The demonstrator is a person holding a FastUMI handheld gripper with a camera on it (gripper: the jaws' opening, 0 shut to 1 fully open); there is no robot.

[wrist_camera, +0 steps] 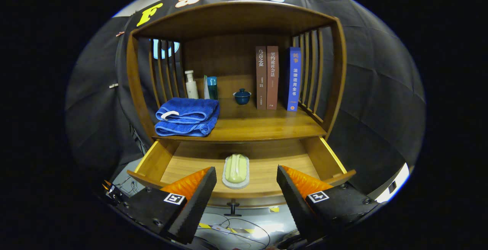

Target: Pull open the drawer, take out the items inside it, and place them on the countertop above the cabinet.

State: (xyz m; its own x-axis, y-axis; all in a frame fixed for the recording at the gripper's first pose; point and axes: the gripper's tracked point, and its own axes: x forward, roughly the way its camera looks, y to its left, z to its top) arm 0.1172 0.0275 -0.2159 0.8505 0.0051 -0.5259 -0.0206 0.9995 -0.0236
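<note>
Blue folded towel [187, 117] is seen at left on the bench [263, 126], books [277, 77] at right. Below, the drawer [152, 162] is pulled open; a green soap in its dish [236, 170] lies inside, just ahead of the tool [246, 183], whose fingers are spread apart and empty.

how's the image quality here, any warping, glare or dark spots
Gripper view: strong fisheye bending bows the cabinet sides outward; focus is sharp on the green item in the open drawer; glare sits on the floor below the open hand-held gripper; the shelf's back is dim.
</note>
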